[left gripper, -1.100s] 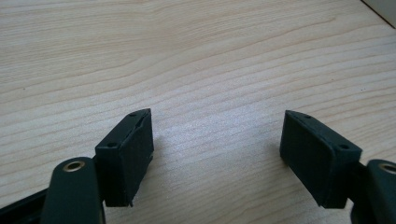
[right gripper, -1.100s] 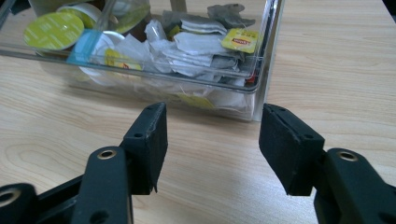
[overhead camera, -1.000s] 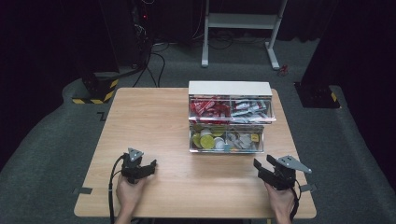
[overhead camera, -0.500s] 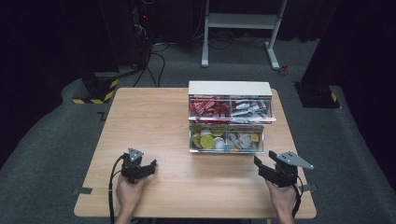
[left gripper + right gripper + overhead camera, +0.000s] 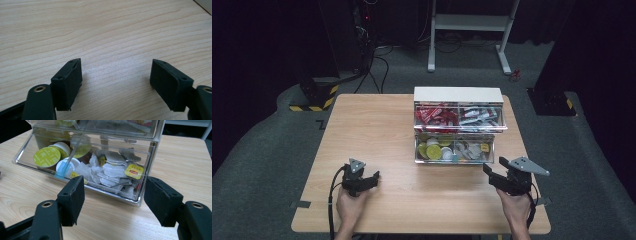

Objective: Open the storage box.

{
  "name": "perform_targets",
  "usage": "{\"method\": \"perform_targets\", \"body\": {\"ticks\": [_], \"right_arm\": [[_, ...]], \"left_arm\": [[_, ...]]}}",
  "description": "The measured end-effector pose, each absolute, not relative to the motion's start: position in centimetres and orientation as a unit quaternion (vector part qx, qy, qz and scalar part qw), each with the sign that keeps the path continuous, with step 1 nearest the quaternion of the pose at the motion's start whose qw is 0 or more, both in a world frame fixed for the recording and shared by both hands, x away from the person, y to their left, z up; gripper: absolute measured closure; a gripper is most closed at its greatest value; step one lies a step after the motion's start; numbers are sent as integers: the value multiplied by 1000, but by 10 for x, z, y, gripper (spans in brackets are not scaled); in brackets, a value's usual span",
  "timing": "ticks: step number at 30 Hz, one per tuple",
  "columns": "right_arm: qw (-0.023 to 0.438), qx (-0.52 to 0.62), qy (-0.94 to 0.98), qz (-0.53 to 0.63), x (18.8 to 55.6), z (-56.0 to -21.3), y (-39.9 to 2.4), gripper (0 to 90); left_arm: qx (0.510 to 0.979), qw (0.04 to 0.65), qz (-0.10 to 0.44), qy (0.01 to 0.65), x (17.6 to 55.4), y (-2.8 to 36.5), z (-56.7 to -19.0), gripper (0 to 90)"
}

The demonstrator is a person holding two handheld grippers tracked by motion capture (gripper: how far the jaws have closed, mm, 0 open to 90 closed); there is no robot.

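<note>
A clear plastic drawer organiser (image 5: 458, 125) with a white top stands on the far right part of the wooden worktop (image 5: 377, 130). Its upper tier holds red packets on the left and silvery ones on the right. The lower drawer (image 5: 82, 160) is pulled out toward the person and is split by a clear divider: the left compartment holds coffee capsules (image 5: 47, 157) with yellow-green and white lids, the right one a heap of tea bags (image 5: 112, 171), one with a yellow tag lying near the drawer's front right corner.

The right hand-held gripper (image 5: 504, 177) is held by the person's hand near the front right edge of the worktop, just in front of the open drawer's right corner but apart from it. Its jaws stand wide and released, with nothing between the pads; they have just been opening. In the right gripper view (image 5: 113, 197) the drawer's front wall lies just beyond the jaw tips, the tea-bag compartment straight ahead.

The left hand-held gripper (image 5: 362, 179) sits low over the front left part of the worktop, well apart from the organiser. In the left gripper view (image 5: 116, 82) its jaws are spread wide over bare wood grain and hold nothing; whether the tips actually touch the surface is hard to tell, though they seem very near it.
</note>
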State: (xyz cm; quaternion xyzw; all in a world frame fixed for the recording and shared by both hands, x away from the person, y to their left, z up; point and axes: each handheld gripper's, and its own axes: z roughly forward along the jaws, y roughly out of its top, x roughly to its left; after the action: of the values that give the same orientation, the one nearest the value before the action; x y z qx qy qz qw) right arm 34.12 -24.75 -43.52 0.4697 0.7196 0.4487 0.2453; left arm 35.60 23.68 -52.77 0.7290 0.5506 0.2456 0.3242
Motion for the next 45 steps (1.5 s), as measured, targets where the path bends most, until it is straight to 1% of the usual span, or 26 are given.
{"method": "perform_targets", "body": {"ticks": [8,12,15,23,24,30,37,45], "right_arm": [[241,462,723,454,345,-428,-245,322],[239,458,720,464,345,-423,-243,357],[244,452,718,471,346,-418,-242,400],[245,442,723,472,349,-409,-237,447],[245,436,723,477,351,-406,-237,465],[237,429,720,491,355,-397,-238,498],[235,426,719,496,360,-388,-238,503],[233,421,721,499,364,-379,-235,551]], "left_arm": [[729,324,245,551,356,237,-528,261],[729,324,245,551,356,237,-528,261],[729,324,245,550,356,237,-528,262],[729,324,245,551,356,237,-528,261],[729,324,245,551,356,237,-528,261],[729,324,245,551,356,237,-528,261],[729,324,245,550,356,237,-528,261],[730,324,244,550,356,237,-528,261]]}}
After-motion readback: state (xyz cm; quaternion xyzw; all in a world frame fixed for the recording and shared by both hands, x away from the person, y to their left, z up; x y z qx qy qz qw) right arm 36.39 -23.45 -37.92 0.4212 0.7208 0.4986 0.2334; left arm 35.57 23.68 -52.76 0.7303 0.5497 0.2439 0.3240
